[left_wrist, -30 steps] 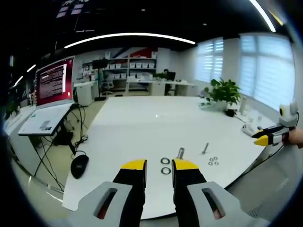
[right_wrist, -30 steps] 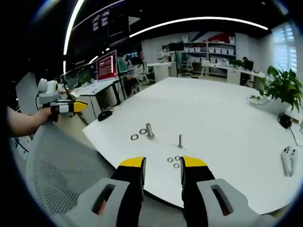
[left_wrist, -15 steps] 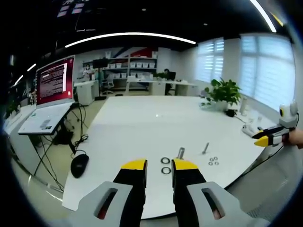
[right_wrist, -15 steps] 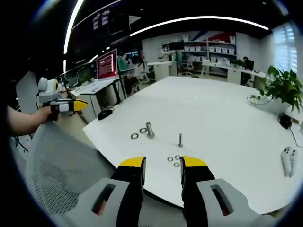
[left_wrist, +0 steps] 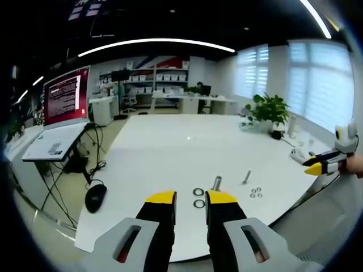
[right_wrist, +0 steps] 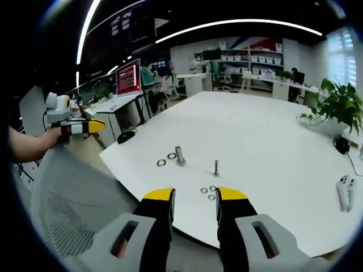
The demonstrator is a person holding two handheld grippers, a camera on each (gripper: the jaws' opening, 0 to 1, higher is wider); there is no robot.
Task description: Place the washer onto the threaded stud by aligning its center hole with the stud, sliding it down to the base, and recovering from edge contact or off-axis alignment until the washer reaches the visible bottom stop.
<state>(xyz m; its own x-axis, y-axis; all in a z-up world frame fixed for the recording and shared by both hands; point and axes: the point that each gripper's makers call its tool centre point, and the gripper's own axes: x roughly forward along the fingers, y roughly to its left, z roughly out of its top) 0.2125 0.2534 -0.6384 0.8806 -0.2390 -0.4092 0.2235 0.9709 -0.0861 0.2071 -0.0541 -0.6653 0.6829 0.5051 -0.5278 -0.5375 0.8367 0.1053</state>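
On white table [right_wrist: 272,136], left to right: two large washers [right_wrist: 166,160], thick stud [right_wrist: 179,155], thin threaded stud [right_wrist: 216,167], three small washers [right_wrist: 208,193] near edge. Left gripper [left_wrist: 191,197] and right gripper [right_wrist: 195,194] held short of table, jaws apart, empty. Step: pre-grasp. Next: descend, pinch one washer.

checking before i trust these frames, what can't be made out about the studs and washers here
- Thin stud, right gripper view: too small to see threads or its bottom stop.
- Thick stud, left gripper view: its base is hidden behind the left gripper.
- Small washers, right gripper view: tiny, lying between the right gripper tips; hole size unreadable.
- Large washers, left gripper view: too small to judge fit.
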